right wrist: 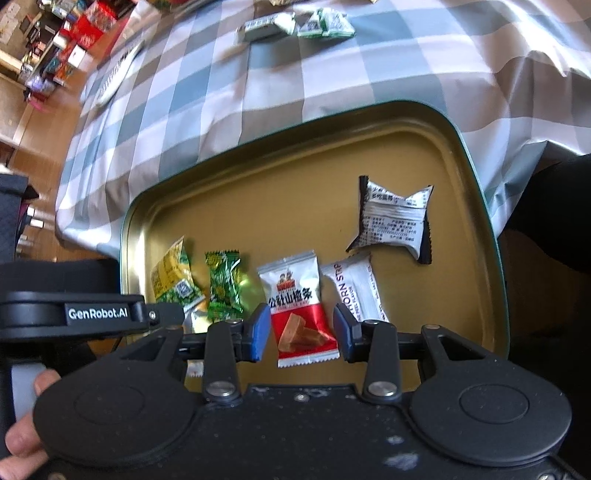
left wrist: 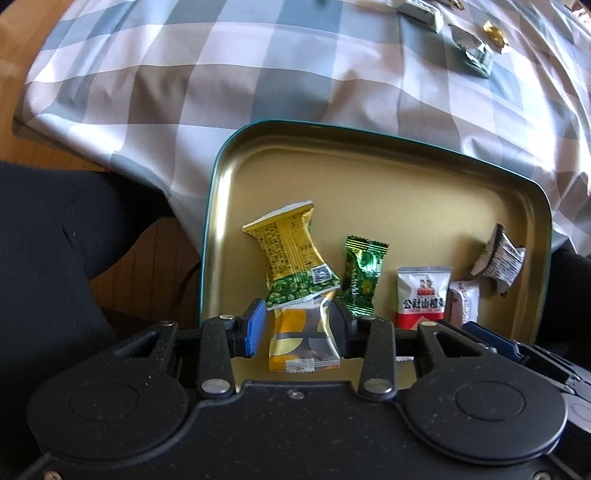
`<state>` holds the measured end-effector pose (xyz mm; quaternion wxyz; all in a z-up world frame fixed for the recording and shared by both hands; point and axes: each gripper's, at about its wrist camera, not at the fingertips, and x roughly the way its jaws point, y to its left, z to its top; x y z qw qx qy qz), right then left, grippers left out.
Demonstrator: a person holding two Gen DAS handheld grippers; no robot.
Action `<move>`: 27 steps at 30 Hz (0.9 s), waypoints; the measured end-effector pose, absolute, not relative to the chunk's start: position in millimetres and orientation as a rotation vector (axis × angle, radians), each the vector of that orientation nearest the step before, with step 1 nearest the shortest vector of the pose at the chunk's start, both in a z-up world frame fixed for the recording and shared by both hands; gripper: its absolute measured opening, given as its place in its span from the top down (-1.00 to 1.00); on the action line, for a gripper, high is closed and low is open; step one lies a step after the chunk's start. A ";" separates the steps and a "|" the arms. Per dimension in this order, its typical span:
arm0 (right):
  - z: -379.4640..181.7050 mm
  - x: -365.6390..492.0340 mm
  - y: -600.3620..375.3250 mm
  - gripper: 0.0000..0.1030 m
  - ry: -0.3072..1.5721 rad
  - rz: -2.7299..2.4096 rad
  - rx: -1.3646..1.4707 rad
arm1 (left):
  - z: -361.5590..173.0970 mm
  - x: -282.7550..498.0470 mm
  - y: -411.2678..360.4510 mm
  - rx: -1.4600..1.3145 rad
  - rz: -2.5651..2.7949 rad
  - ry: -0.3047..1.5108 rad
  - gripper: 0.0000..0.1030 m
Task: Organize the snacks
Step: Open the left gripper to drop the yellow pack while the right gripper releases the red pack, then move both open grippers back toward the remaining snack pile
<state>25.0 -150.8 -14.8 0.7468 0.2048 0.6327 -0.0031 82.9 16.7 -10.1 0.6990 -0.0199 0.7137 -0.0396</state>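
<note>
Left gripper (left wrist: 299, 325) agape astride yellow-grey packet (left wrist: 303, 341)

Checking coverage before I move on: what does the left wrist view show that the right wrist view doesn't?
Only left: the yellow-and-grey packet between the open left gripper, and a gold-wrapped candy on the tablecloth.
Only right: shelves of boxes and the open right gripper around the red-and-white packet.
Both: the tin tray and green candy.

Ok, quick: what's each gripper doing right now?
Left gripper: open around the yellow-grey packet.
Right gripper: open around the red-white packet.
</note>
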 end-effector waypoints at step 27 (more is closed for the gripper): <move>35.4 136.4 -219.4 0.15 1.429 -0.014 0.351 | 30.3 193.9 -26.9 0.239 -0.111 1.508 0.05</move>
